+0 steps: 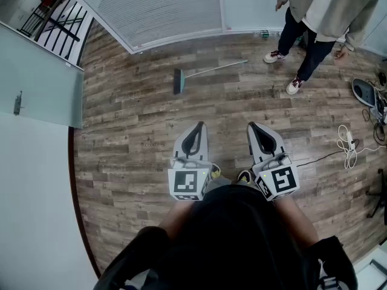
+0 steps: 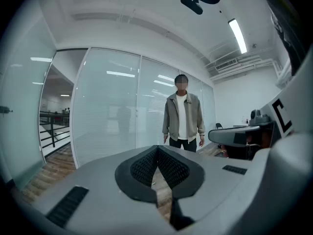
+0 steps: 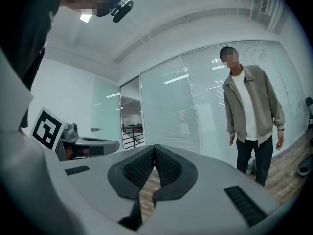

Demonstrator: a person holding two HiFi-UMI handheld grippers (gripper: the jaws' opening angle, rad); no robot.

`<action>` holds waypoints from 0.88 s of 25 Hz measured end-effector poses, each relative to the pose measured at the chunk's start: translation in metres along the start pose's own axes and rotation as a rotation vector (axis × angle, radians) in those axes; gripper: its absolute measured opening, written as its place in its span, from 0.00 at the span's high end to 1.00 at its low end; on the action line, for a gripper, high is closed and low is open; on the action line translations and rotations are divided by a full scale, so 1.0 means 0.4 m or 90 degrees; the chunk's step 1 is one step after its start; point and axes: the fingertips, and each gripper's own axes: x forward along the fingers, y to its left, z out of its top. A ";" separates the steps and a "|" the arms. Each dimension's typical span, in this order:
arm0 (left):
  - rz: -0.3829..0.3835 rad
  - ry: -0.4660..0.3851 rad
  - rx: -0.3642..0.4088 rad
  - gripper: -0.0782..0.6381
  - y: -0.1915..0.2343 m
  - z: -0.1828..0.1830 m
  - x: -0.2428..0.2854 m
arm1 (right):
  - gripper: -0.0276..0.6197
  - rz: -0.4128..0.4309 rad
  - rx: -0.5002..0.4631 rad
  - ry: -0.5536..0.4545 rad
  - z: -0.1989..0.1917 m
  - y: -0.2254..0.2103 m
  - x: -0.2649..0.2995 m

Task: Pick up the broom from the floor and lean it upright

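Both grippers, left gripper (image 1: 196, 127) and right gripper (image 1: 254, 127), held level side by side, jaws closed and empty; broom (image 1: 205, 73) lies flat on wood floor (image 1: 133, 138) well ahead, near a standing person (image 1: 317, 17).

Wood-plank floor (image 1: 145, 125) — frosted glass walls (image 1: 163, 8), ceiling striplight (image 2: 237, 33).

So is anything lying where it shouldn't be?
Yes, the broom lies flat on the wooden floor near the glass wall, instead of standing up. A white cable also sprawls loose on the floor to the right.
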 end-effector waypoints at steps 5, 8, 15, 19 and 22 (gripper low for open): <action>-0.008 -0.004 0.002 0.86 0.047 0.001 0.018 | 0.93 -0.004 0.006 0.003 -0.005 0.008 0.052; -0.007 -0.005 -0.003 0.86 0.089 -0.008 0.013 | 0.93 -0.006 0.005 0.007 -0.013 0.030 0.082; -0.009 -0.013 -0.011 0.86 0.173 -0.020 -0.006 | 0.93 0.001 0.025 -0.002 -0.020 0.085 0.133; -0.005 -0.008 -0.012 0.86 0.210 -0.026 -0.011 | 0.93 0.003 0.039 -0.004 -0.023 0.108 0.160; -0.006 -0.002 -0.015 0.86 0.219 -0.031 -0.002 | 0.93 0.003 0.054 0.001 -0.026 0.102 0.178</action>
